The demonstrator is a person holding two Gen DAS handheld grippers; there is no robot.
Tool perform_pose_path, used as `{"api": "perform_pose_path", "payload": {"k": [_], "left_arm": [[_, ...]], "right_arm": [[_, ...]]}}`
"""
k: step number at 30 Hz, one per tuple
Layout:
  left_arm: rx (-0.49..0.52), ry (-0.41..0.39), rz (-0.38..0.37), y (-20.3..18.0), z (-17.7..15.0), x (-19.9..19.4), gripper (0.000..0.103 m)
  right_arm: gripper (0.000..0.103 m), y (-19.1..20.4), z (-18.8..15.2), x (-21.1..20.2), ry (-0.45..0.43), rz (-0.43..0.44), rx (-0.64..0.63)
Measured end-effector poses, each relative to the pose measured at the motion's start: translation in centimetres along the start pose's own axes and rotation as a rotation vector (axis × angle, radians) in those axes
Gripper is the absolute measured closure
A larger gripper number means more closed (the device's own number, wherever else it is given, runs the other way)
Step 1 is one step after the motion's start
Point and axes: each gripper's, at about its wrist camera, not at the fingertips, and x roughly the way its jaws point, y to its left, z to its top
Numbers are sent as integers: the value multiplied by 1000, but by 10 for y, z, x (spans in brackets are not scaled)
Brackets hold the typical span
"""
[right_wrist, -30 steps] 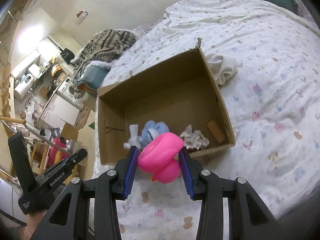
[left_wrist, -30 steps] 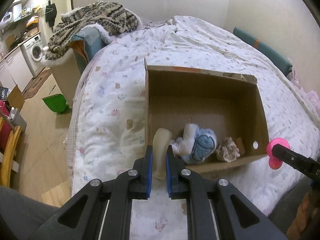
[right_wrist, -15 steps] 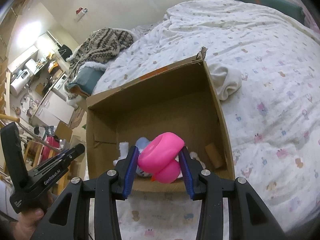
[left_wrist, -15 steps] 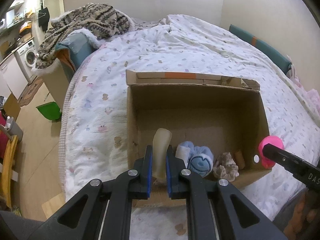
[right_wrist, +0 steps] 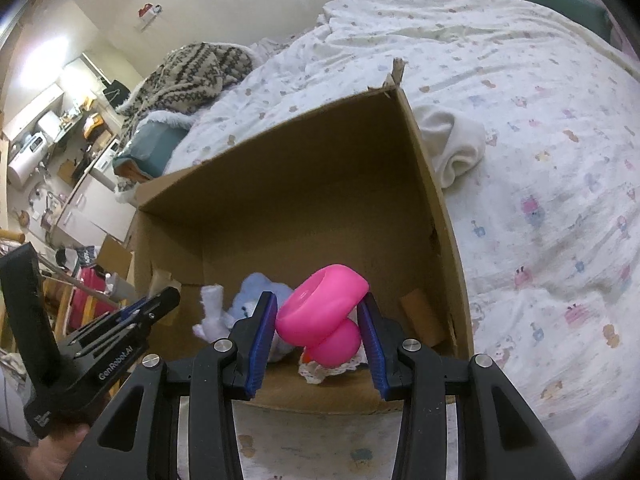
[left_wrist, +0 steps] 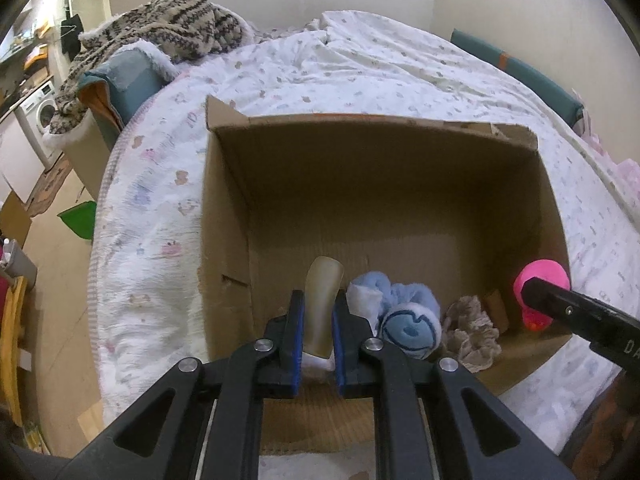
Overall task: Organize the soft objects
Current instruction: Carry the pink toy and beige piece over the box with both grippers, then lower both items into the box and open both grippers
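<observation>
An open cardboard box [left_wrist: 360, 184] sits on the bed, holding a blue plush toy [left_wrist: 408, 320], a beige scrunchie [left_wrist: 472, 336] and a small cardboard tube [left_wrist: 496, 308]. My left gripper [left_wrist: 319, 295] is shut on a pale beige rubbery strip [left_wrist: 324, 276], held upright over the box's near left corner. The right gripper [right_wrist: 318, 297] is shut on a pink rubber toy [right_wrist: 324, 308] just above the near wall of the box [right_wrist: 304, 184]. That pink toy [left_wrist: 540, 276] also shows at the right of the left wrist view.
The box rests on a white printed quilt [left_wrist: 160, 200]. A white cloth [right_wrist: 452, 144] lies bunched against the box's right side. A patterned knit blanket [left_wrist: 168, 24] is piled at the bed's far left. Floor with a green dustpan [left_wrist: 80, 220] drops off to the left.
Both grippers have come forward and down over the box's near edge, so the box fills more of each view. Each keeps its hold on its object.
</observation>
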Motion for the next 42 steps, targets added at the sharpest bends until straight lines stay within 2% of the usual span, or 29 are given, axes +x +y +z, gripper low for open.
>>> {"api": "perform_pose_path", "payload": {"k": [12,19,21,25,31,35,42], "left_arm": [[-9,2,-31,-3,-5,10,86],[-3,4,-26,-6,-7,11,83],[-3,3,-23,-7,-7,11,79],[-4,4,-20,-9,-8,10,78],[-5,0,-16,-10,-8,8,71],[-11,-4,-17,-9,-8,7,55],[-9,-6,-21,-10,-7,5,47]], "right_arm": [[59,-1,-5,18,51,-39,-6],[59,-2,-5,23,71,-49,-4],[59,-2,-5,24,74,-51,-2],[59,-2,-4,26,79,-52,3],[59,-2,-3,27,78,-55,5],[59,-2,-3,27,77,-54,7],[59,-2,-3,26,73,-49,2]]}}
